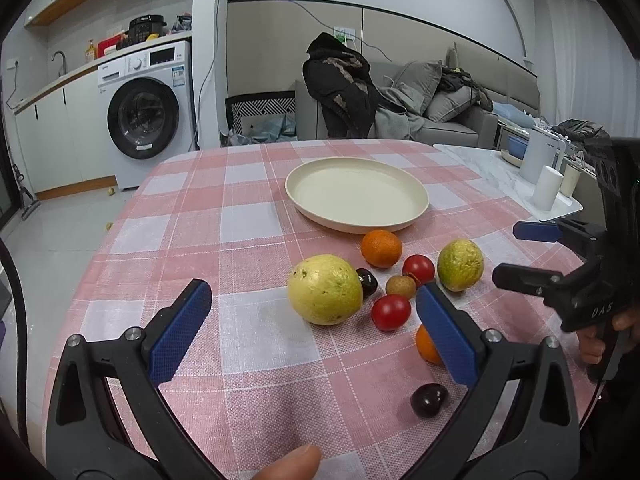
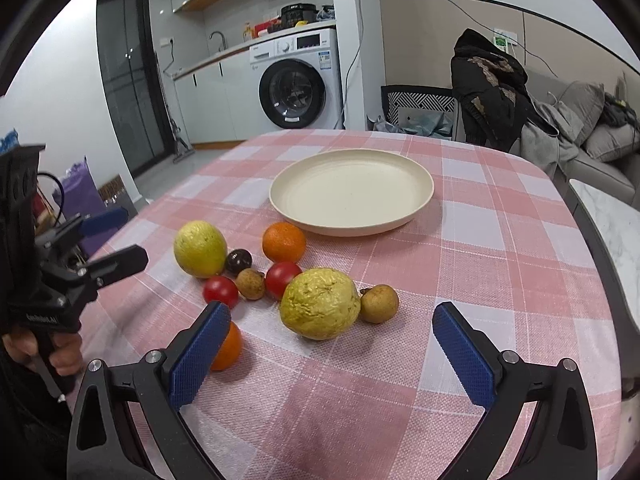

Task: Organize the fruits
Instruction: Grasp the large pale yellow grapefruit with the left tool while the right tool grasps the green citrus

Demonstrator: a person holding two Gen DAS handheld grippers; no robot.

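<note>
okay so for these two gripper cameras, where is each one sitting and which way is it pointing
Left wrist: sits on the left gripper, facing across the checked table toward the cream plate; its blue fingers, a thumb tip and the right gripper show.
Right wrist: sits on the right gripper, facing the same plate; the left gripper and its hand show.
Shared: plate, fruit cluster, washing machine.

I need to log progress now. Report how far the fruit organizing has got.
Done: nothing visible; the cream plate holds no fruit. In hand: nothing; the left gripper and right gripper are both open, above the checked tablecloth. Left: all the fruit, including the big yellow fruit, an orange and two red tomatoes, still lies on the cloth.
</note>
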